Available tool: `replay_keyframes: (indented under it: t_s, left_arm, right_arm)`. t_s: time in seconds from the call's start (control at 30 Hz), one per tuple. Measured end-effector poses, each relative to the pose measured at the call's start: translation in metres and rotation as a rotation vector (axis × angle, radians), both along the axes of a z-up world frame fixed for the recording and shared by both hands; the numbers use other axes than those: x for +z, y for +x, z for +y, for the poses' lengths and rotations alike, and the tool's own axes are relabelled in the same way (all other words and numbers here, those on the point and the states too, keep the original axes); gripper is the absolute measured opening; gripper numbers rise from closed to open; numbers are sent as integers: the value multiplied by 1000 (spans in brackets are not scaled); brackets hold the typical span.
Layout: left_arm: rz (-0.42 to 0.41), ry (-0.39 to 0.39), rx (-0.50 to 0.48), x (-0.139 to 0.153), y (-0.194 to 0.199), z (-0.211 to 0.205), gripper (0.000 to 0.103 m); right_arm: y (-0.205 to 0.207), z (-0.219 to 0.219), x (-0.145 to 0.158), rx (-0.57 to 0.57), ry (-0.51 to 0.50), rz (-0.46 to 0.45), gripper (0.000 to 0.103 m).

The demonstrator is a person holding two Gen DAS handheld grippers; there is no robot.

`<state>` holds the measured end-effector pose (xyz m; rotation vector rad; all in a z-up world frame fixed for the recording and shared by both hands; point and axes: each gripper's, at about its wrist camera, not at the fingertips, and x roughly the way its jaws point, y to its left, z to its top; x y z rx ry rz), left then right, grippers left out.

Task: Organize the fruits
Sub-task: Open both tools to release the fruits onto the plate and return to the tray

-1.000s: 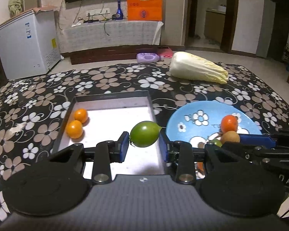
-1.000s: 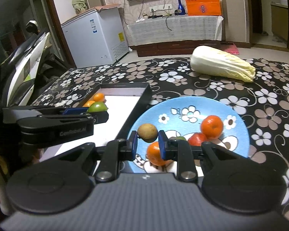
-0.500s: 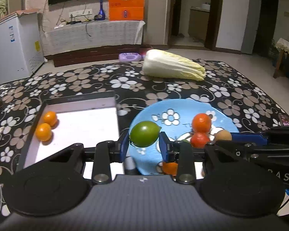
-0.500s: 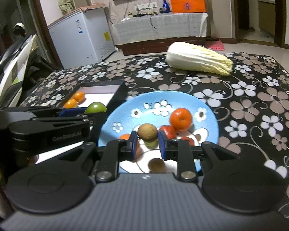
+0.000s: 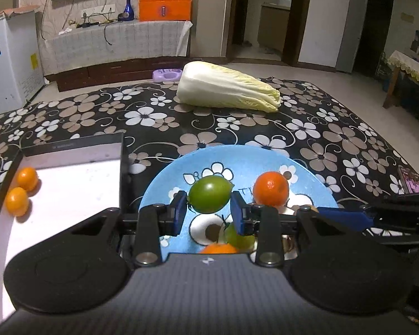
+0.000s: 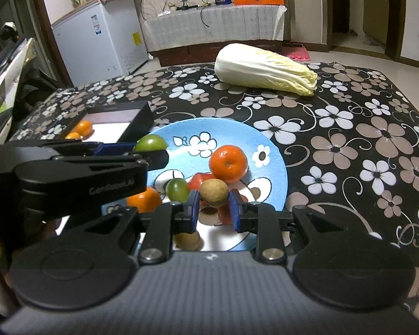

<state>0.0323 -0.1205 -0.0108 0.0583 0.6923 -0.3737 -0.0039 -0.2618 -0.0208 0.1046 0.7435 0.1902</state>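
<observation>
Two grippers over floral surface (image 5: 307,128), cabbage (image 5: 226,88) beyond | left gripper (image 5: 209,212) jaws clamp green fruit (image 5: 210,194) above blue plate (image 5: 237,159) | right gripper (image 6: 214,209) jaws clamp brown fruit (image 6: 215,192)

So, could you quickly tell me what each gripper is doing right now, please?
Left gripper: closed on the green fruit, over the blue plate.
Right gripper: closed on the brown fruit.

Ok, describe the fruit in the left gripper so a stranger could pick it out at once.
Find the blue flowered plate on the black floral tablecloth, right of the white tray. Above the plate, the left gripper pinches a green fruit. It is larger than the green grape lying on the plate, and the only green thing held in the air.
</observation>
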Motion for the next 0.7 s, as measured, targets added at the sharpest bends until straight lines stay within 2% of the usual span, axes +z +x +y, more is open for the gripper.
replay_keyframes:
  t_s: [0.3, 0.37, 0.43, 0.47, 0.53, 0.7]
  left_arm:
    - [8, -16, -9, -2, 11, -2, 41]
    - [-1, -19, -10, -1, 9, -1, 54]
    - [-17, -16, -5, 1, 7, 1, 60]
    - [-21, -19, -6, 3, 5, 2, 61]
    - [-27, -23, 1, 5, 4, 6, 62]
    - [-46, -48, 80, 16, -3, 30, 62]
  right_arm:
    - [13, 10, -4, -7, -33, 7, 27]
    - [13, 12, -3, -14, -46, 2, 28]
    - [13, 12, -3, -18, -49, 0, 29]
    - [13, 11, -3, -23, -46, -3, 34]
    - [12, 10, 0, -34, -38, -17, 38]
    - [10, 13, 7, -38, -24, -61, 38]
